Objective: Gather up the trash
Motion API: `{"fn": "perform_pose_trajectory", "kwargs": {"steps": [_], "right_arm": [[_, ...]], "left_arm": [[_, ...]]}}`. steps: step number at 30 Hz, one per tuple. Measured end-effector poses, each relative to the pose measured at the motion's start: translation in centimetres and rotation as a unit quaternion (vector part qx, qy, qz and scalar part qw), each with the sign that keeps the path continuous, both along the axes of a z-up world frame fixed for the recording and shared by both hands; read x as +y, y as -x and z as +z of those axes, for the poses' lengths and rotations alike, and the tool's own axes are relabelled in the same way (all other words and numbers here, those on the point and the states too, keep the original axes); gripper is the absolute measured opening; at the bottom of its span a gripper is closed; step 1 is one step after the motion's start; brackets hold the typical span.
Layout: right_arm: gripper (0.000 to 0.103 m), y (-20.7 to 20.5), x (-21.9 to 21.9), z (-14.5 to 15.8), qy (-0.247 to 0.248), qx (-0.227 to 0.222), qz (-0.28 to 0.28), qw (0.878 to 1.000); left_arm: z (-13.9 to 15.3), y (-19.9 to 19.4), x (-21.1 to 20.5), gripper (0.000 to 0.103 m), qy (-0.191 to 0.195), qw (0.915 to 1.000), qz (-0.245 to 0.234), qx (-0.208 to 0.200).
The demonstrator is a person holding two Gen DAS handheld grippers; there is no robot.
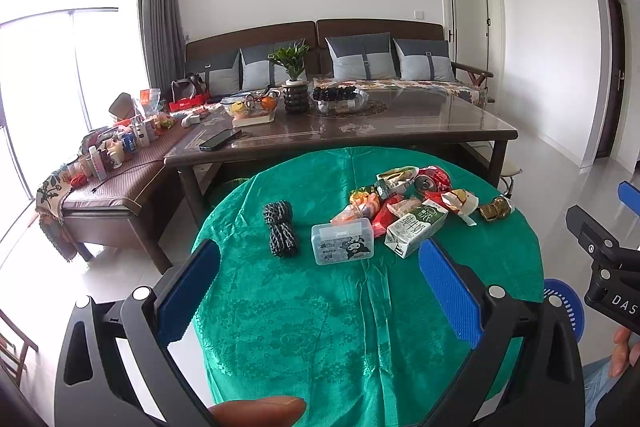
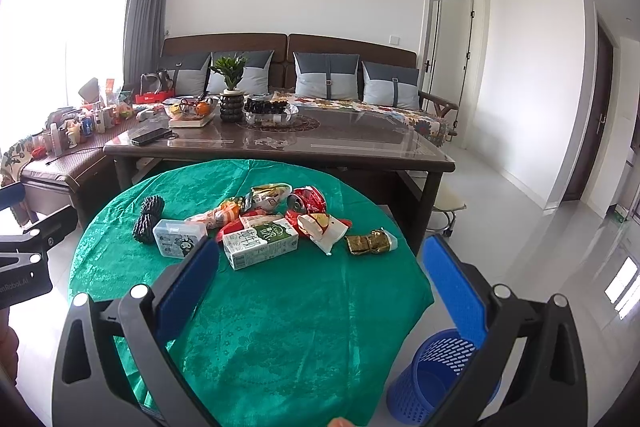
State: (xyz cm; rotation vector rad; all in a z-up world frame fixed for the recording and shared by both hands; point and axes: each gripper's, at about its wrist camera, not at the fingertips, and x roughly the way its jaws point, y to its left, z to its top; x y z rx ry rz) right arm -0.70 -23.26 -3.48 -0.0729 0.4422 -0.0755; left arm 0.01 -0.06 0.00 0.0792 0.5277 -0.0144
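A round table with a green cloth (image 1: 320, 327) (image 2: 280, 327) holds a pile of trash: a green and white milk carton (image 1: 416, 227) (image 2: 260, 243), a crushed red can (image 1: 434, 179) (image 2: 308, 201), snack wrappers (image 1: 360, 205) (image 2: 224, 215), a red and white wrapper (image 2: 324, 227) and a gold wrapper (image 1: 496, 207) (image 2: 370, 242). A clear plastic box (image 1: 342, 242) (image 2: 178, 237) and a dark rope bundle (image 1: 280, 233) (image 2: 149, 223) lie left of the pile. A blue mesh bin (image 2: 440, 375) (image 1: 564, 307) stands on the floor at the table's right. My left gripper (image 1: 320, 271) and right gripper (image 2: 320, 267) are open and empty, above the table's near side.
A dark wooden coffee table (image 1: 360, 135) (image 2: 280, 143) with a phone, fruit bowls and a plant stands behind the round table. A sofa with cushions (image 1: 360, 59) runs along the back wall. A cluttered bench (image 1: 112, 155) is at the left. A stool (image 2: 448, 205) is at the right.
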Motion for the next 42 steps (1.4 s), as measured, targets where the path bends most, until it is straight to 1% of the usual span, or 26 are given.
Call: {"fn": "perform_pose_trajectory", "kwargs": {"steps": [10, 11, 13, 14, 17, 18, 20, 21, 22, 23, 42], "right_arm": [[0.098, 0.3, -0.1, -0.1, 0.000, -0.001, -0.001, 1.000], [0.098, 0.3, -0.1, -0.1, 0.000, -0.001, -0.001, 1.000], [0.098, 0.4, -0.1, -0.2, -0.001, -0.001, 0.000, 1.000], [0.098, 0.3, -0.2, 0.2, -0.001, -0.002, 0.000, 1.000], [0.098, 0.1, -0.4, 0.7, -0.002, -0.004, -0.001, 1.000], [0.098, 0.1, -0.5, 0.7, -0.003, -0.005, -0.001, 1.000], [0.098, 0.3, -0.8, 0.8, -0.003, -0.005, -0.003, 1.000], [0.098, 0.2, -0.7, 0.8, -0.002, -0.005, -0.003, 1.000], [0.098, 0.2, -0.8, 0.8, -0.003, -0.004, -0.003, 1.000], [0.098, 0.6, -0.9, 0.6, -0.003, -0.003, -0.004, 1.000], [0.098, 0.4, -0.7, 0.4, -0.003, -0.004, -0.003, 1.000]], "left_arm": [[0.0, 0.0, 0.0, 0.099, -0.002, 1.0000, 0.000, 0.001], [0.2, -0.1, 0.7, 0.099, -0.002, 1.0000, 0.000, 0.001], [0.1, -0.2, 0.6, 0.099, -0.003, 1.0000, 0.000, 0.002], [0.2, -0.2, 0.6, 0.099, -0.004, 1.0000, 0.000, 0.001], [0.7, -0.1, 1.2, 0.099, -0.005, 1.0000, 0.002, -0.002], [1.6, 0.2, 1.0, 0.099, -0.004, 1.0000, 0.003, -0.003], [1.9, 0.3, 1.3, 0.099, -0.001, 1.0000, 0.005, -0.003], [1.6, 0.2, 1.4, 0.099, 0.000, 1.0000, 0.006, -0.002], [0.6, -0.3, 1.1, 0.099, -0.002, 1.0000, 0.007, 0.000], [0.5, -0.3, 1.2, 0.099, -0.001, 1.0000, 0.007, 0.002], [0.3, -0.5, 1.3, 0.099, 0.002, 1.0000, 0.007, 0.003]]}}
